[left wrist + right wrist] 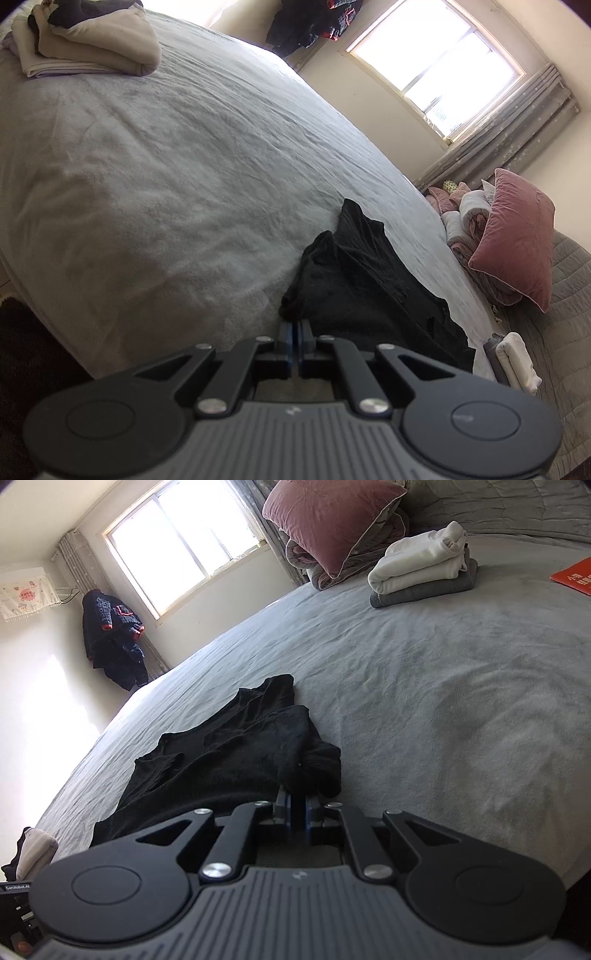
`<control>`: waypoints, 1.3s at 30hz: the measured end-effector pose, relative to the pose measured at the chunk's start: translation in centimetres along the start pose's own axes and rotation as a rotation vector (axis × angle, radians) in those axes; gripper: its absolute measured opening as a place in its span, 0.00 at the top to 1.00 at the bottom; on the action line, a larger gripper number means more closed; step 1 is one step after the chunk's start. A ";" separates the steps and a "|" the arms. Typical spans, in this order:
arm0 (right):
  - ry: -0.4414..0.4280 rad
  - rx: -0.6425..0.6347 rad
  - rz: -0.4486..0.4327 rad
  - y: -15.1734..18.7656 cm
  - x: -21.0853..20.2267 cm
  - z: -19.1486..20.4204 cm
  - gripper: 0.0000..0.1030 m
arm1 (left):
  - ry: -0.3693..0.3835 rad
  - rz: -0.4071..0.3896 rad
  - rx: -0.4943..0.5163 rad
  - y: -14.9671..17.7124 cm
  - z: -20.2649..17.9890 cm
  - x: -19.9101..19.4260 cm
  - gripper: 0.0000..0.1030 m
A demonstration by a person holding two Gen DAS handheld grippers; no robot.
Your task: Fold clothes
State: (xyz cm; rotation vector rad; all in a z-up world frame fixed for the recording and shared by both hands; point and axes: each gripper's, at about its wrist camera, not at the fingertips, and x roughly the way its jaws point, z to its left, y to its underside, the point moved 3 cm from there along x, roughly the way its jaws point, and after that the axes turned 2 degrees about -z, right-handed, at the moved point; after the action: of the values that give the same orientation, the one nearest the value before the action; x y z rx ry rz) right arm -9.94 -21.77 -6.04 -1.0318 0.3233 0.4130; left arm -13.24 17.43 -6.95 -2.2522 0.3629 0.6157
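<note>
Low in the left wrist frame, left gripper (295, 326): blue pads pressed together, pinching a bunched corner of the black garment (369, 280). Cloth trails from the pinch toward lower right, lying rumpled on the grey bedspread (166, 166).

Right wrist frame, lower centre: right gripper (298, 799) likewise clamped on a wad of the black garment (229, 746); pads nearly meet, fabric folded over the tips. Rest of the garment spreads leftward across the bedspread (443, 683), creased, not flat.

Outward, left view: folded beige stack (92, 44) at upper left, well apart from the garment. Pink pillow (517, 236) at right edge, leaning on bundled bedding. Small white folded item (517, 356) at lower right. Window (436, 51) upper right, bright; dark clothes (314, 22) hang beside it.

Outward, right view: white folded clothes on a grey folded piece (424, 572) at upper right, near the pink pillow (328, 520). Red sheet (572, 576) at right edge, text unreadable. Window (177, 542) upper left; dark hanging clothes (114, 638) in the corner below it.
</note>
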 end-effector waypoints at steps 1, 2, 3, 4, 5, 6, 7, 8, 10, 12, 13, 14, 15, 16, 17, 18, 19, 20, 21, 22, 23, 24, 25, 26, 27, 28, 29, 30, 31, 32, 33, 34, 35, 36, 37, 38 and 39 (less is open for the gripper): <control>0.003 -0.013 -0.001 0.2 0.0 0.1 0.92 | -0.002 -0.002 0.009 0.1 0.1 0.0 0.99; 0.005 -0.024 0.000 0.5 0.1 0.1 0.92 | -0.003 -0.005 0.017 0.1 0.2 0.0 0.99; 0.007 -0.028 0.003 0.7 0.2 0.1 0.92 | -0.005 -0.007 0.026 0.2 0.3 0.0 0.99; 0.008 -0.031 0.006 0.8 0.4 0.1 0.91 | -0.007 -0.010 0.035 0.2 0.3 0.0 0.99; 0.009 -0.037 0.006 1.1 0.4 0.1 0.90 | -0.008 -0.013 0.044 0.3 0.4 -0.1 0.98; 0.011 -0.043 0.005 1.3 0.3 0.1 0.87 | -0.006 -0.018 0.052 0.3 0.4 -0.2 0.97; 0.014 -0.050 0.001 1.4 0.3 0.1 0.85 | -0.006 -0.024 0.058 0.3 0.4 -0.3 0.94; 0.015 -0.056 -0.006 1.5 0.1 0.1 0.85 | -0.007 -0.022 0.062 0.3 0.4 -0.4 0.85; 0.015 -0.058 -0.022 1.6 -0.3 -0.1 0.81 | -0.004 -0.025 0.066 0.2 0.3 -0.6 0.64; 0.013 -0.051 -0.039 1.6 -0.8 -0.4 0.65 | 0.000 -0.031 0.068 0.0 0.1 -0.9 0.44; 0.012 -0.047 -0.047 1.6 -1.1 -0.6 0.59 | 0.000 -0.035 0.071 -0.1 0.0 -1.1 0.40; 0.015 -0.045 -0.064 1.6 -1.5 -0.8 0.51 | -0.012 -0.046 0.084 -0.2 -0.2 -1.2 0.34; 0.023 -0.045 -0.078 1.4 -1.8 -1.0 0.48 | -0.017 -0.057 0.096 -0.3 -0.3 -1.4 0.31; 0.035 -0.047 -0.090 1.3 -2.0 -1.1 0.47 | -0.022 -0.077 0.117 -0.4 -0.6 -1.6 0.30; 0.052 -0.055 -0.108 1.1 -2.2 -1.1 0.47 | -0.026 -0.096 0.137 -0.5 -0.8 -1.8 0.28; 0.068 -0.063 -0.127 1.0 -2.4 -1.1 0.47 | -0.025 -0.114 0.155 -0.7 -1.1 -2.0 0.27; 0.076 -0.078 -0.146 0.8 -2.5 -1.0 0.47 | -0.022 -0.127 0.173 -0.9 -1.4 -2.1 0.26; 0.082 -0.093 -0.164 0.6 -2.6 -0.8 0.47 | -0.015 -0.139 0.200 -1.2 -1.8 -2.0 0.25; 0.081 -0.115 -0.170 0.3 -2.5 -0.4 0.46 | -0.004 -0.139 0.220 -1.5 -2.2 -1.7 0.23; 0.079 -0.137 -0.174 0.1 -2.4 -0.1 0.45 | 0.014 -0.138 0.246 -2.0 -2.7 -1.1 0.23; 0.072 -0.161 -0.171 -0.2 -2.3 0.3 0.45 | 0.031 -0.136 0.272 -2.5 -3.1 -0.6 0.23; 0.060 -0.187 -0.169 -0.5 -2.0 0.8 0.45 | 0.048 -0.134 0.297 -3.0 -3.6 0.0 0.23; 0.042 -0.213 -0.170 -0.9 -1.5 1.2 0.45 | 0.058 -0.132 0.319 -3.6 -4.0 0.7 0.23; 0.030 -0.228 -0.169 -1.2 -1.2 1.5 0.45 | 0.064 -0.127 0.345 -4.0 -4.4 1.4 0.24; 0.021 -0.243 -0.164 -1.6 -0.6 1.8 0.45 | 0.069 -0.120 0.371 -4.5 -4.8 2.2 0.25; 0.013 -0.257 -0.158 -2.0 -0.1 2.0 0.45 | 0.075 -0.110 0.399 -5.0 -5.2 3.1 0.26; 0.007 -0.268 -0.148 -2.4 0.6 2.2 0.45 | 0.076 -0.103 0.420 -5.3 -5.5 4.0 0.29; 0.004 -0.270 -0.138 -2.7 1.3 2.3 0.45 | 0.074 -0.098 0.435 -5.5 -5.8 4.8 0.32; 0.002 -0.271 -0.128 -3.0 2.0 2.3 0.45 | 0.074 -0.090 0.445 -5.7 -5.9 5.5 0.33; 0.001 -0.270 -0.112 -3.3 2.9 2.2 0.45 | 0.074 -0.077 0.450 -5.8 -6.1 6.3 0.35; -0.001 -0.268 -0.096 -3.6 3.8 2.2 0.45 | 0.077 -0.058 0.450 -5.9 -6.2 7.2 0.38; -0.001 -0.261 -0.078 -3.9 4.6 2.0 0.45 | 0.079 -0.042 0.448 -5.9 -6.2 7.9 0.40; 0.000 -0.253 -0.060 -4.1 5.5 1.9 0.45 | 0.076 -0.027 0.445 -5.9 -6.3 8.7 0.42; 0.001 -0.245 -0.042 -4.3 6.4 1.8 0.45 | 0.064 -0.016 0.443 -5.8 -6.3 9.3 0.44; 0.001 -0.239 -0.029 -4.4 7.1 1.7 0.45 | 0.044 -0.006 0.441 -5.7 -6.3 9.8 0.46; 0.001 -0.233 -0.017 -4.5 7.7 1.6 0.45 | 0.024 0.004 0.438 -5.6 -6.3 10.3 0.53; 0.003 -0.231 -0.012 -4.5 8.2 1.5 0.45 | 0.007 0.013 0.438 -5.5 -6.2 10.8 0.59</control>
State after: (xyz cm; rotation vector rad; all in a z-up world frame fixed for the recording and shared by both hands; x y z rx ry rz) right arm -0.47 -21.00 -5.54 -1.2590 0.2769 0.4453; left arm 0.20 15.79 -5.66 -1.8341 0.4669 0.4802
